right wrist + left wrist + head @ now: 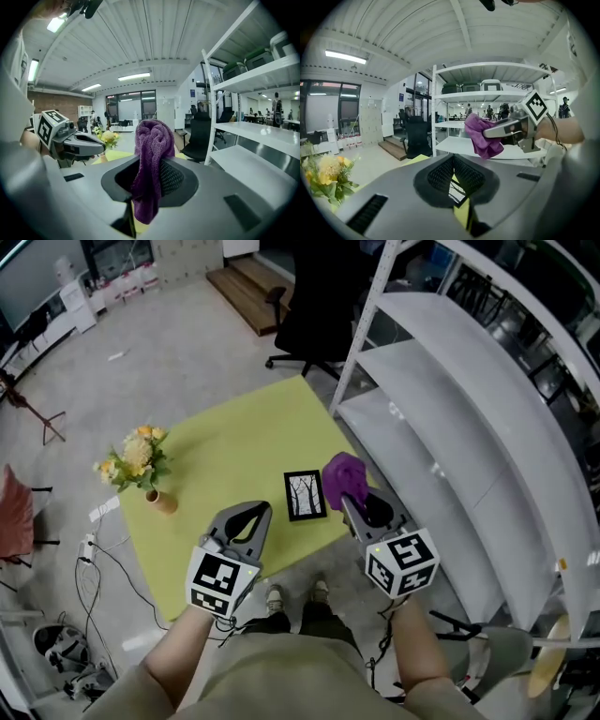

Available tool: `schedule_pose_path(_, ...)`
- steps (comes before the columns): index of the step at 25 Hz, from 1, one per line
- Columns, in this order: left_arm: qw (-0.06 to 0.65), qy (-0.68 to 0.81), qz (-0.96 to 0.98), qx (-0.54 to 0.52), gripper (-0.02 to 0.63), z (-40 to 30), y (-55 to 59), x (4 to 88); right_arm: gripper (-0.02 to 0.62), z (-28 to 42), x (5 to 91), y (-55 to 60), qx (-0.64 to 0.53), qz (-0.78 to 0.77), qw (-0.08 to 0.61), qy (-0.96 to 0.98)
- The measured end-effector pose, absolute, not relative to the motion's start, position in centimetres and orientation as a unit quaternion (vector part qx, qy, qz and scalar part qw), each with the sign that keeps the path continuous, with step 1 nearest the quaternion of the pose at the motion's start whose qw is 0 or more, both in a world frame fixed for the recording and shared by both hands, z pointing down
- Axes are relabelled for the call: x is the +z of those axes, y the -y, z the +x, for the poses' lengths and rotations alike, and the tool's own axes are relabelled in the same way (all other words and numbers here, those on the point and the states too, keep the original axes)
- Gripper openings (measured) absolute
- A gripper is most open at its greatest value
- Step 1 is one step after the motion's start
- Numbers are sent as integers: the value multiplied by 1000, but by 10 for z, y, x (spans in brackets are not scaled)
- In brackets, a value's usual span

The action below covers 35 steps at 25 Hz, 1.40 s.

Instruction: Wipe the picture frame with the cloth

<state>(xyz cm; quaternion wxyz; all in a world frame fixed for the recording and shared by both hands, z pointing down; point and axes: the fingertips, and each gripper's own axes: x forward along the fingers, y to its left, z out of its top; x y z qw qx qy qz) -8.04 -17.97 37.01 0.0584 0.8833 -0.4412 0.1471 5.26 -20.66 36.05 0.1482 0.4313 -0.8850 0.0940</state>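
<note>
The picture frame (305,495), black-edged with a tree drawing, lies flat on the yellow-green table (234,451) near its front edge. Just right of the frame, my right gripper (348,502) is shut on a purple cloth (342,474), which bunches above its tips. In the right gripper view the cloth (152,140) hangs down between the jaws of the right gripper (149,174). Left of the frame, my left gripper (262,513) hovers over the table's front edge, jaws together and holding nothing. The left gripper view shows the right gripper (506,127) with the cloth (480,136).
A small vase of yellow flowers (139,463) stands at the table's left side. A white shelving unit (441,409) rises close on the right. Beyond the table is a black office chair (314,306). Cables (94,563) lie on the floor at left.
</note>
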Motion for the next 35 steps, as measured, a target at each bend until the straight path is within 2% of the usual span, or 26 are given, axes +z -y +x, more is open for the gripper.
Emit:
schedule_pose_path(17, 179, 495, 821, 220, 8, -58, 267, 505, 86, 19, 503, 320, 141, 265, 277, 913)
schedule_pose_path(24, 232, 493, 803, 243, 8, -48, 281, 566, 87, -1, 568, 332, 141, 186, 349, 908)
schedule_pose_path(35, 291, 469, 787, 274, 8, -37, 277, 644, 87, -23, 638, 331, 126, 120, 424, 889)
